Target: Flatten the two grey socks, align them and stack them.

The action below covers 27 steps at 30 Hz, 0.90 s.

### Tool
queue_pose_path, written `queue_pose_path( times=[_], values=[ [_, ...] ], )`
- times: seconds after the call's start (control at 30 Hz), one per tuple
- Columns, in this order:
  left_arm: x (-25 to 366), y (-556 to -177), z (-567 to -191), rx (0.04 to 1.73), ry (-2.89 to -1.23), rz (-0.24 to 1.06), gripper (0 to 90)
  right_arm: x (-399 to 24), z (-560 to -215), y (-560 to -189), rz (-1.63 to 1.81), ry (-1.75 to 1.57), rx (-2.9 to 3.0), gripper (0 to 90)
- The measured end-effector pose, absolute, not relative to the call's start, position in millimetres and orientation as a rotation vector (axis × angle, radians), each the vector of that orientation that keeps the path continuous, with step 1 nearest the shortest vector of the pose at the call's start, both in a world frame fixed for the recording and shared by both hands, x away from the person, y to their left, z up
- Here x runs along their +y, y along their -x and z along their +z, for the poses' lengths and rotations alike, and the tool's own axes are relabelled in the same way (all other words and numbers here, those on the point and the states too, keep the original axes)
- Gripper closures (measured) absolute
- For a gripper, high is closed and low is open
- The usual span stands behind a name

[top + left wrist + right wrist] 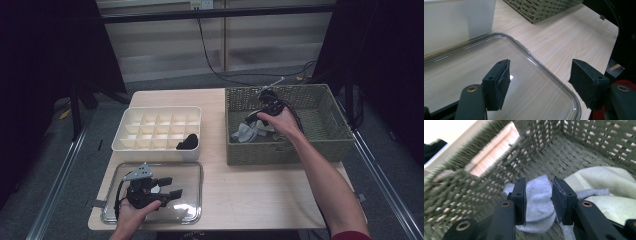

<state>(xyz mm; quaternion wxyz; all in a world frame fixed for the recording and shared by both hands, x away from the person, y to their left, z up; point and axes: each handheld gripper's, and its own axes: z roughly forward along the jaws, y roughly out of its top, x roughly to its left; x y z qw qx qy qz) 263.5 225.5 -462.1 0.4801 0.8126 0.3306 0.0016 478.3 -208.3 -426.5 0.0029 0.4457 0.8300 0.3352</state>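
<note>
Inside the wicker basket (pixel 336 131), near its front-left corner, the right gripper (pixel 538 195) straddles a grey sock (pixel 540 202), jaws narrowed around a raised fold, contact unclear; it looks soft, light, best pinched mid-fold; left gripper (pixel 539 82) spread, empty.

Table (pixel 250 185): pale wood-grain laminate, smooth, satin sheen. Basket (pixel 280 150): coarse woven olive wicker, rough and matt; grey sock (pixel 541 202) and cream cloth (pixel 609 192) inside are soft matt knit. Lid (pixel 544 67) is clear glossy plastic, divider box (pixel 160 112) is smooth white plastic, gripper pads (pixel 501 80) matt black, rubbery-looking.
</note>
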Motion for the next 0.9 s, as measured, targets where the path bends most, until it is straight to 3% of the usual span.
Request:
queue_pose_path(
  times=[0.27, 0.9],
  values=[
    [227, -265, -462, 0.815, -1.981, 0.012, 32.4, -206, -439, -489, 0.925, -1.446, 2.641, 69.7],
    [229, -268, -464, 0.824, -1.993, 0.017, 31.7, -202, -463, -496, 0.765, -1.532, 2.747, 68.3]
  ],
)
